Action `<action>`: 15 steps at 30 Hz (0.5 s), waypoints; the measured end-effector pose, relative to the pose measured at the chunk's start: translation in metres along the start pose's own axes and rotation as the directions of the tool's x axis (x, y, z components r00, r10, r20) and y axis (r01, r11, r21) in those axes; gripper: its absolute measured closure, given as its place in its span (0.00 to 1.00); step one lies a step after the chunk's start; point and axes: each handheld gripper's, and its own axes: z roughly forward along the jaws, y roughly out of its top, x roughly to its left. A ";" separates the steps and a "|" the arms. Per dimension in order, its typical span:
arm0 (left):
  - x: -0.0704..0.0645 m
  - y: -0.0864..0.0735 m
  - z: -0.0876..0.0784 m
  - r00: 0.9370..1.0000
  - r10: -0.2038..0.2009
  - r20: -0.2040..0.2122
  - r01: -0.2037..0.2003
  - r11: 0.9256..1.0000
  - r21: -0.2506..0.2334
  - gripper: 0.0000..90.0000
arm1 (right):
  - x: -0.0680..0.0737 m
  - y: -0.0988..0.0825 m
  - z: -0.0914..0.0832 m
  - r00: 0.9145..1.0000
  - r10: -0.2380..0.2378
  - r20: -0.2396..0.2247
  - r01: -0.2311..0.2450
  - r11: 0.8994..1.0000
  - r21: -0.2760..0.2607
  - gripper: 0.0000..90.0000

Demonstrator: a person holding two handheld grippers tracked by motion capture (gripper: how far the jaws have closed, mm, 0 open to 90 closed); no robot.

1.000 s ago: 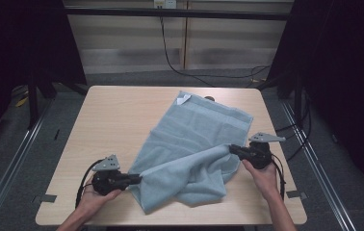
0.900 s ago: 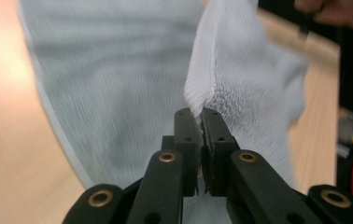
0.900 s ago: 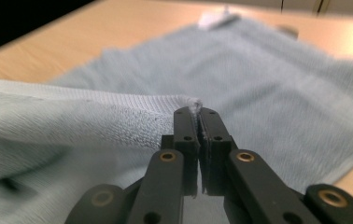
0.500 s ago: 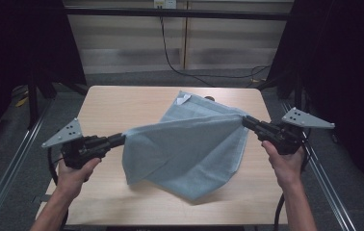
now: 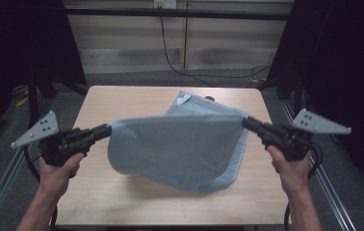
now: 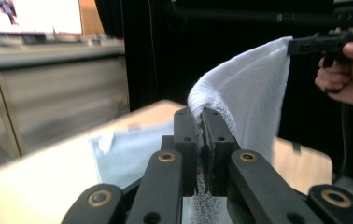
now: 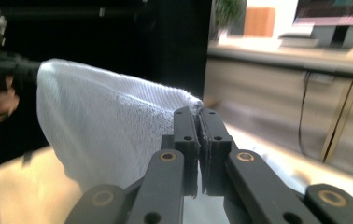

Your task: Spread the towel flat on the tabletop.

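A pale blue-grey towel (image 5: 180, 144) hangs stretched between my two grippers above the wooden table (image 5: 108, 101). My left gripper (image 5: 107, 130) is shut on the towel's left corner, with cloth pinched between its jaws in the left gripper view (image 6: 201, 116). At the other end, the right gripper (image 5: 245, 122) is shut on the right corner, and the towel (image 7: 109, 126) drapes away from its jaws (image 7: 198, 112). The towel's far end still lies on the table, a white label (image 5: 184, 99) showing there. Its lower fold sags to the tabletop.
A black cable (image 5: 170, 48) runs down the panelled wall behind the table. Dark curtains stand at both sides. Metal rails (image 5: 6, 168) flank the table on the floor.
Both grippers have risen from the tabletop and moved apart, lifting the towel's near edge. The towel went from a crumpled heap to a taut hanging sheet.
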 end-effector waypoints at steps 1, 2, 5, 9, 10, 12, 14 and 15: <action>0.000 -0.013 -0.002 1.000 -0.011 0.002 0.011 0.999 0.031 0.95 | 0.003 -0.009 -0.001 1.000 -0.002 -0.008 0.002 1.000 0.021 0.97; -0.001 -0.027 -0.002 1.000 -0.029 0.006 0.028 0.998 0.052 0.95 | 0.007 -0.021 -0.003 1.000 0.006 -0.016 -0.006 0.999 0.046 0.97; -0.004 -0.068 0.000 0.995 -0.093 0.018 0.090 0.987 0.136 0.95 | 0.018 -0.063 -0.006 0.998 0.050 -0.046 -0.044 0.992 0.118 0.97; -0.015 -0.110 0.003 0.989 -0.137 0.061 0.118 0.961 0.249 0.95 | 0.035 -0.119 -0.007 0.989 0.117 -0.090 -0.090 0.961 0.261 0.97; -0.020 -0.117 0.002 0.987 -0.144 0.075 0.118 0.955 0.272 0.95 | 0.038 -0.130 -0.008 0.986 0.135 -0.103 -0.100 0.953 0.287 0.97; -0.029 -0.128 0.000 0.982 -0.153 0.107 0.113 0.942 0.315 0.94 | 0.046 -0.148 -0.015 0.980 0.163 -0.110 -0.118 0.935 0.334 0.97; -0.037 -0.134 -0.003 0.979 -0.156 0.134 0.102 0.934 0.343 0.93 | 0.053 -0.162 -0.024 0.976 0.184 -0.117 -0.131 0.924 0.360 0.96; -0.041 -0.135 -0.006 0.977 -0.157 0.146 0.097 0.931 0.351 0.92 | 0.055 -0.166 -0.029 0.974 0.187 -0.125 -0.129 0.920 0.371 0.96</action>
